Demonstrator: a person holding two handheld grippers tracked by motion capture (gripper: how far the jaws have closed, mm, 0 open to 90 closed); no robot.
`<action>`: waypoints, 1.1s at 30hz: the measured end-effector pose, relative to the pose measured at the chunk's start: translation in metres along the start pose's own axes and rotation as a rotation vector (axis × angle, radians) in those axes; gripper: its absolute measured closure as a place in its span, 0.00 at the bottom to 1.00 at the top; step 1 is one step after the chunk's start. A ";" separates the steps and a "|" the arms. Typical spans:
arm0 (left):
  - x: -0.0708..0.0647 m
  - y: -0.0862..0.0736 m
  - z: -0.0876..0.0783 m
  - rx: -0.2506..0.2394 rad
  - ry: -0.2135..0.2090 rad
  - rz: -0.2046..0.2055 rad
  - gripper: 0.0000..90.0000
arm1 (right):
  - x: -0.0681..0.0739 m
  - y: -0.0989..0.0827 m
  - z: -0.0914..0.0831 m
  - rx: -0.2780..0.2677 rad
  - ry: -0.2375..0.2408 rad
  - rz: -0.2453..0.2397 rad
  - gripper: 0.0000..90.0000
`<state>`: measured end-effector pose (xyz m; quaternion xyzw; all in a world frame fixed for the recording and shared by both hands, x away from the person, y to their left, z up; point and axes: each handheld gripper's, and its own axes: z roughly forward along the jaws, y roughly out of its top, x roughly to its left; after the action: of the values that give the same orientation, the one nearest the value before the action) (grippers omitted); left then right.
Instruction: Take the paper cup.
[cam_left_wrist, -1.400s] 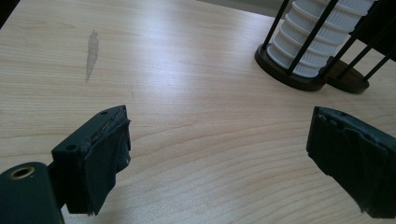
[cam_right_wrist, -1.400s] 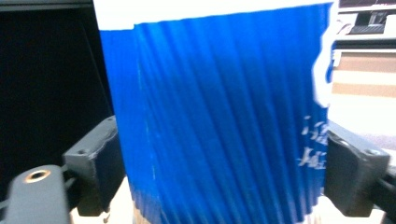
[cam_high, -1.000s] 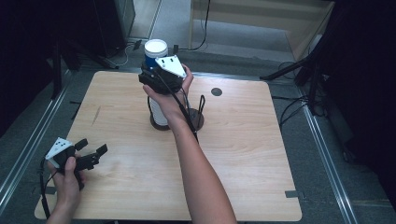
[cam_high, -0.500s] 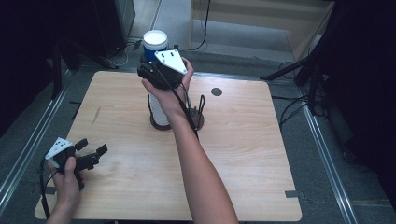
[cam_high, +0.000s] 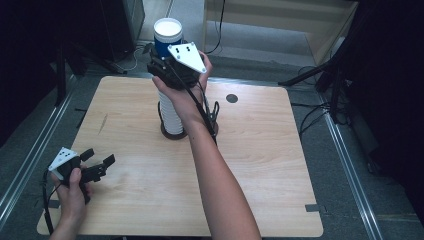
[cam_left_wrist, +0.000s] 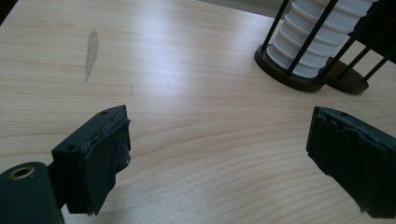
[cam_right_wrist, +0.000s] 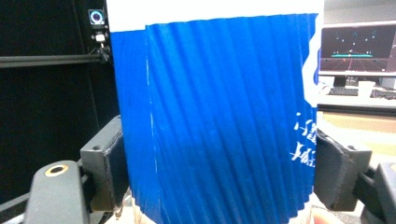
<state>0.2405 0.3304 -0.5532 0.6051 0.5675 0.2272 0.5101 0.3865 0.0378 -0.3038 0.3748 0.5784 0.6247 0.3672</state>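
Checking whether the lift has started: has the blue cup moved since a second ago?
Yes. The blue cup, clamped by the right gripper, has risen farther above the white cup stack in its rack.

Pale matt wood-grain tabletop (cam_high: 260, 165); ribbed blue paper cup (cam_right_wrist: 219, 116); white ridged cup stack (cam_left_wrist: 322, 32) in thin black metal-looking rack (cam_left_wrist: 299, 77).

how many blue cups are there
1. The blue cup is clamped in the right gripper, above the white stack in the rack at the table's far side. More blue cups could be hidden in that stack.
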 end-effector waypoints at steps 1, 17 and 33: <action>0.000 0.000 0.000 0.000 0.000 0.000 0.08 | 0.000 0.002 -0.001 -0.005 -0.001 -0.003 0.22; 0.000 0.000 0.000 0.002 0.000 0.004 0.08 | -0.015 0.016 -0.019 -0.036 -0.022 -0.014 0.23; 0.000 0.000 0.000 0.002 0.000 0.006 0.08 | -0.062 0.002 -0.048 -0.001 -0.122 -0.001 0.23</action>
<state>0.2406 0.3307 -0.5533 0.6073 0.5659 0.2283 0.5088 0.3710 -0.0390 -0.3066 0.4117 0.5548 0.6007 0.4023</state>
